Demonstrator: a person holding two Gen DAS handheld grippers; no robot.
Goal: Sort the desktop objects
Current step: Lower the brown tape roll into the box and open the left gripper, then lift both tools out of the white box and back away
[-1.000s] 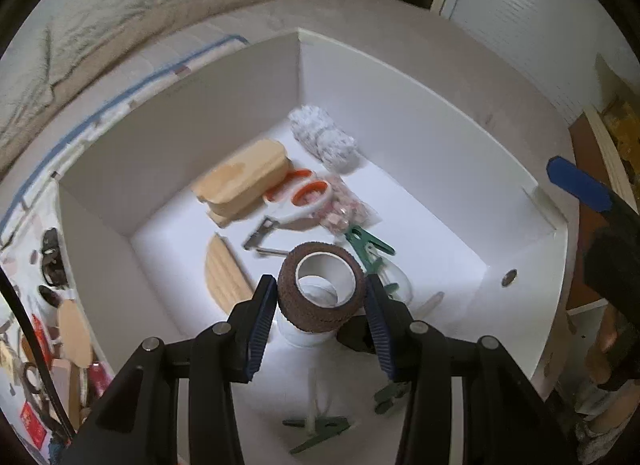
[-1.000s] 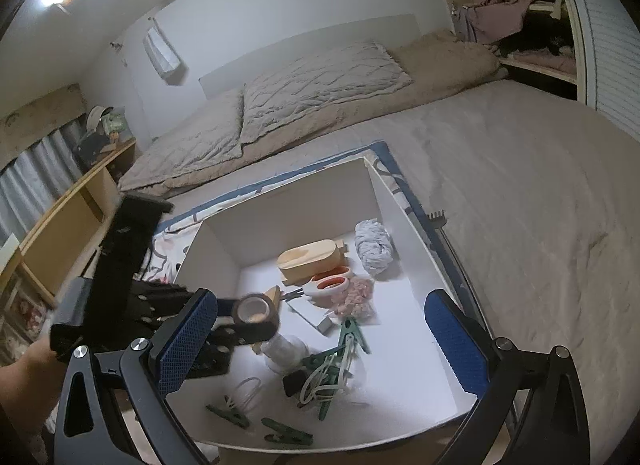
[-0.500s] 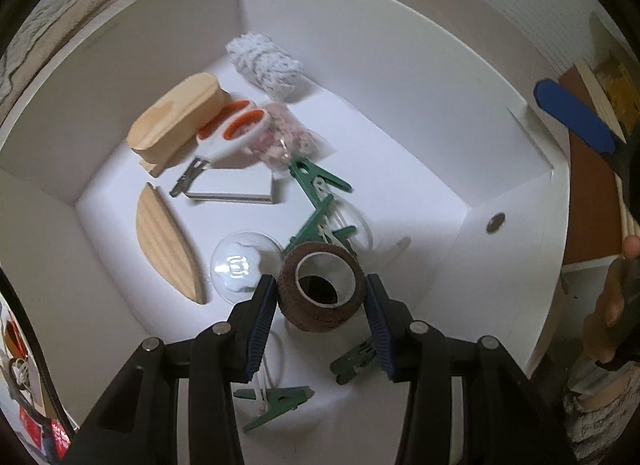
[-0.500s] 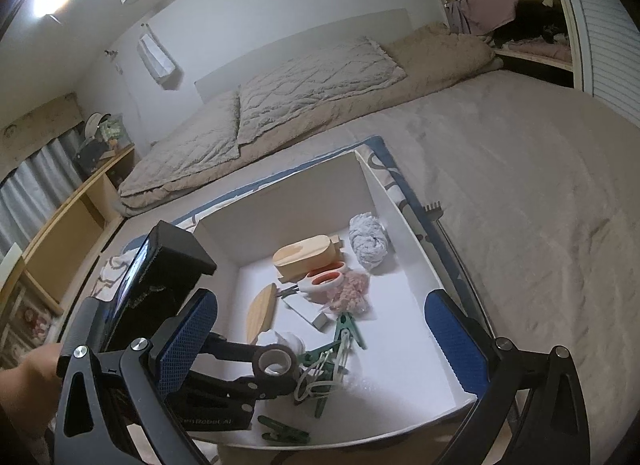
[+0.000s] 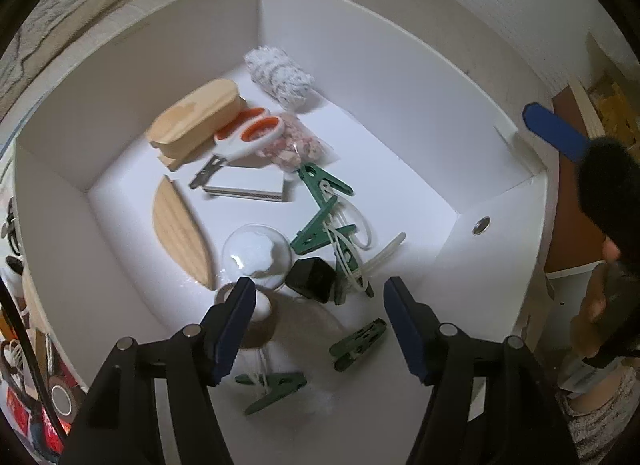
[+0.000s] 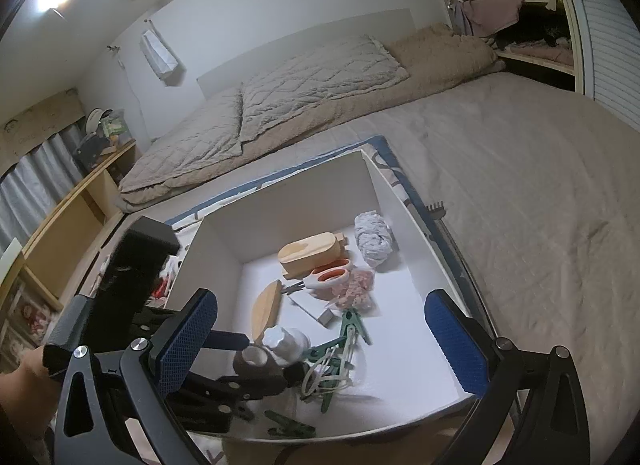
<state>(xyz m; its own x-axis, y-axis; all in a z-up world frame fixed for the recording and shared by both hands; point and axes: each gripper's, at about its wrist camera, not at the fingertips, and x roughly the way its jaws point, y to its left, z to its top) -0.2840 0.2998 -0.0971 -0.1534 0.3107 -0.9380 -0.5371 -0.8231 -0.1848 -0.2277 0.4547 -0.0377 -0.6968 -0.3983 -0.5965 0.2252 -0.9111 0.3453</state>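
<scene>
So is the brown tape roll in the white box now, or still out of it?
In. The brown tape roll lies low inside the white box, beside the opening left gripper, whose pads no longer press it.

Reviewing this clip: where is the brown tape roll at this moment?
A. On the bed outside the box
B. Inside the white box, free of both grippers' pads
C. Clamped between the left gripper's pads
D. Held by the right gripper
B. The brown tape roll is inside the white box by the left gripper, whose jaws are opening with the pads clear of it; the right gripper stands open and empty.
</scene>
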